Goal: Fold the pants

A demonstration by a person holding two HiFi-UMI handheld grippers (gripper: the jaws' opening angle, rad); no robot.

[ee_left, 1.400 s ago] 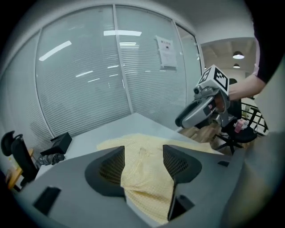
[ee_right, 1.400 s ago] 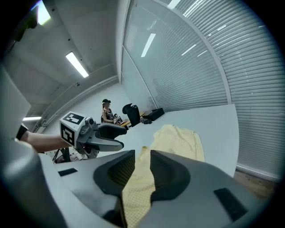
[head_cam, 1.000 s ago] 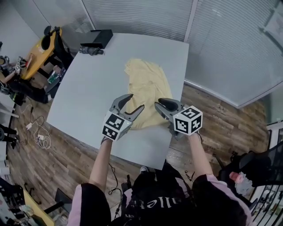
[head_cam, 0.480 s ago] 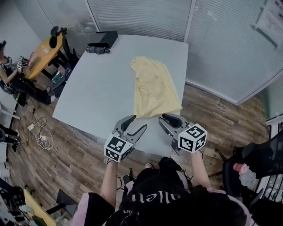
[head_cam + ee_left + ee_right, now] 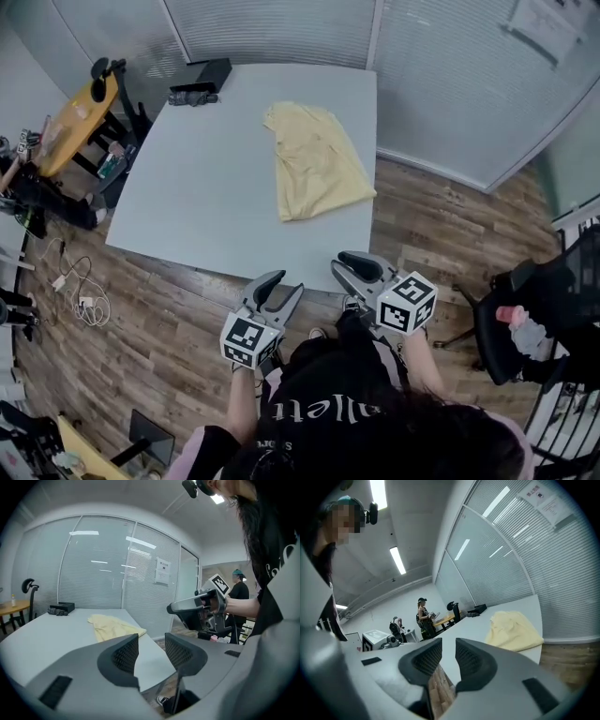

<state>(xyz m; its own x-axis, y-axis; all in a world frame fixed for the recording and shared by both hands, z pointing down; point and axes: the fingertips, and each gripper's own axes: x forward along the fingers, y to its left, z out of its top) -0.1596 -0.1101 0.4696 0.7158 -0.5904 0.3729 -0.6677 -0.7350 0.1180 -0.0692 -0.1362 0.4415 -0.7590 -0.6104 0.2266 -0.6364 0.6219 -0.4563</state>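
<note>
The pale yellow pants (image 5: 314, 159) lie folded in a compact bundle on the right half of the grey table (image 5: 206, 187), and nothing touches them. Both grippers hang over the wooden floor, short of the table's near edge and close to the person's body. My left gripper (image 5: 281, 284) is open; its jaws have just been closing, with nothing between them. My right gripper (image 5: 339, 267) is open with a narrower gap, also empty. The left gripper view shows the pants (image 5: 115, 625) far ahead past the left gripper (image 5: 151, 641). In the right gripper view, the pants (image 5: 513, 631) lie beyond the right gripper (image 5: 448, 651).
A black box (image 5: 202, 73) and a small dark item (image 5: 187, 97) sit at the table's far left corner. A yellow table (image 5: 80, 108) with clutter stands to the left. A black chair (image 5: 525, 309) is at the right. Glass walls with blinds run behind the table.
Both grippers have drawn back from the near end of the pants, off the table and over the floor. The left jaws have narrowed. The pants stay on the table.
</note>
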